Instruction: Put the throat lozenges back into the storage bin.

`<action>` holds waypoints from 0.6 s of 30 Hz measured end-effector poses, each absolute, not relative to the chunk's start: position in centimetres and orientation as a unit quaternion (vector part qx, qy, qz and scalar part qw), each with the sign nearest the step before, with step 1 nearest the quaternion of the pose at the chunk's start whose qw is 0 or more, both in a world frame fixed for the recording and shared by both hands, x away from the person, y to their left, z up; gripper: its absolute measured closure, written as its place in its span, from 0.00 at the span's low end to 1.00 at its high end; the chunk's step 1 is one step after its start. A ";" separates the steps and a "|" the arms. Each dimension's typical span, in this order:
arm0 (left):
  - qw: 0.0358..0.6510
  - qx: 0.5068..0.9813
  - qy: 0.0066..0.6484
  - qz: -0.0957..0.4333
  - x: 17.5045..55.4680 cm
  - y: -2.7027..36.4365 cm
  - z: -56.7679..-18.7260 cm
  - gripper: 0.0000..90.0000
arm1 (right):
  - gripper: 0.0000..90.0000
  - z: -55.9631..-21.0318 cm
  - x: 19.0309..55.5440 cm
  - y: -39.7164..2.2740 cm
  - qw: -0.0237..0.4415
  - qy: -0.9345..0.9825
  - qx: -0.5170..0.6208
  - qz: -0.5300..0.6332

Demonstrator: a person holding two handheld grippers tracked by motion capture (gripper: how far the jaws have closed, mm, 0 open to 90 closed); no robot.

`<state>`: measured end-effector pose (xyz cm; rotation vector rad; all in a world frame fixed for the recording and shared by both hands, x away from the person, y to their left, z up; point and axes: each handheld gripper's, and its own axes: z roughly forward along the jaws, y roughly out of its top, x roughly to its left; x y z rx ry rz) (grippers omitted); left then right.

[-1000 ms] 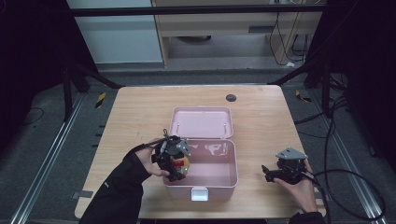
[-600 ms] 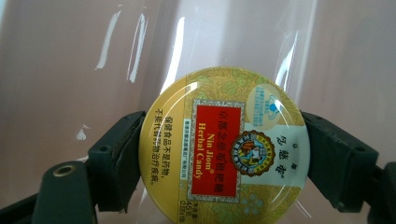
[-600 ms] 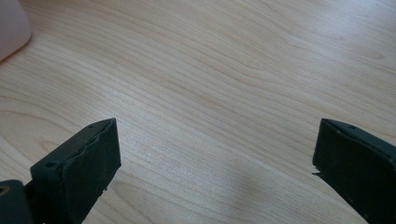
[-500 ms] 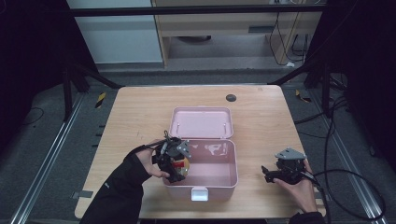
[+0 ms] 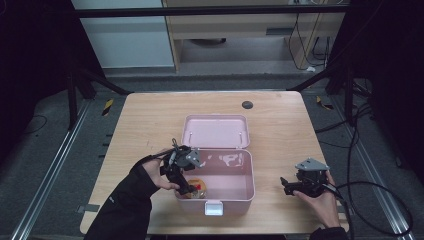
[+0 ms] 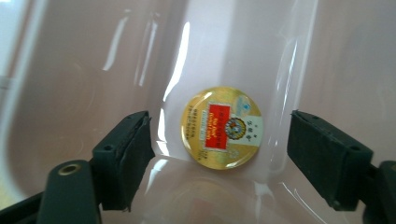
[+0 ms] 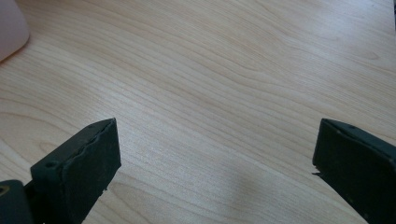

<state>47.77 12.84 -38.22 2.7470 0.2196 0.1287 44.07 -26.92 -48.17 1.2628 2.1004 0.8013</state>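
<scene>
A pink plastic box (image 5: 235, 197) stands open on the wooden table (image 5: 150, 125), its lid (image 5: 216, 131) laid back behind it. A small round gold tin with a red label (image 6: 221, 127) lies on the box floor in the front left corner (image 5: 196, 189). My left gripper (image 5: 186, 186) reaches over the box's left wall, open, its jaws (image 6: 219, 158) either side of the tin without touching it. My right gripper (image 5: 286, 186) rests open over bare wood (image 7: 210, 102) to the right of the box, holding nothing.
A small dark round spot (image 5: 247, 104) sits at the table's far edge. A pink corner of the box (image 7: 11, 28) shows in the right gripper view. Cables (image 5: 365, 200) trail off the table's right side.
The left gripper has let go of the gold tin, which now lies on the box floor, and its jaws stand apart. The right gripper has stayed put.
</scene>
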 end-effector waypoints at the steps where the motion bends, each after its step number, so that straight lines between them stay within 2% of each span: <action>1: 0.194 0.977 0.079 0.050 47.8 12.9 -38.0 0.25 | 0.02 -48.1 44.1 -26.9 0.278 0.782 0.471 0.298; 10: 0.246 0.959 0.117 0.082 47.0 14.9 -35.1 0.31 | 0.02 -48.2 44.1 -27.2 0.281 0.779 0.474 0.301; 18: 0.285 0.934 0.179 0.122 46.5 18.0 -34.0 0.30 | 0.02 -48.2 44.0 -27.3 0.279 0.776 0.479 0.300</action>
